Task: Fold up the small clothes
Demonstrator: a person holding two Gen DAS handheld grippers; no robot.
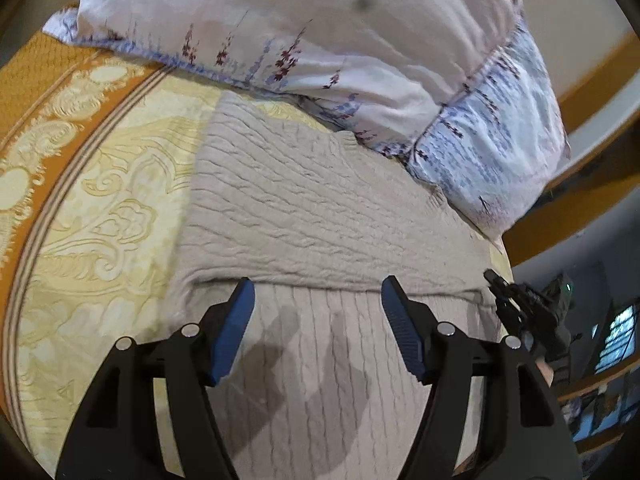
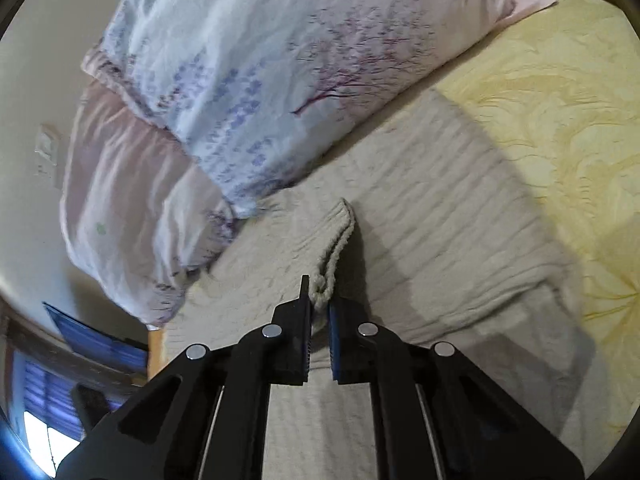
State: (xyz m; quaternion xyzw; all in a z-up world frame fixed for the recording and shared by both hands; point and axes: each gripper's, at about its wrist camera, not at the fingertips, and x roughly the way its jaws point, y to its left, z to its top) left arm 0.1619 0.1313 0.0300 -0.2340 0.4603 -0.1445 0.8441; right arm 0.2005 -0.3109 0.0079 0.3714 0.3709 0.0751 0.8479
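Observation:
A beige cable-knit sweater [image 1: 312,208] lies flat on the bed, with a fold line across it just beyond my left fingertips. My left gripper [image 1: 318,292] is open and empty, hovering over the near part of the sweater. My right gripper [image 2: 319,300] is shut on a raised edge of the sweater [image 2: 334,248], lifting a fold of knit above the rest of the garment [image 2: 440,208]. The right gripper also shows at the right edge of the left wrist view [image 1: 520,304].
A floral pillow [image 1: 304,32] lies just beyond the sweater, touching its far edge; it also shows in the right wrist view [image 2: 248,80]. The yellow and orange patterned bedspread [image 1: 80,184] surrounds the sweater. The bed's edge and a wooden frame [image 1: 568,208] are on the right.

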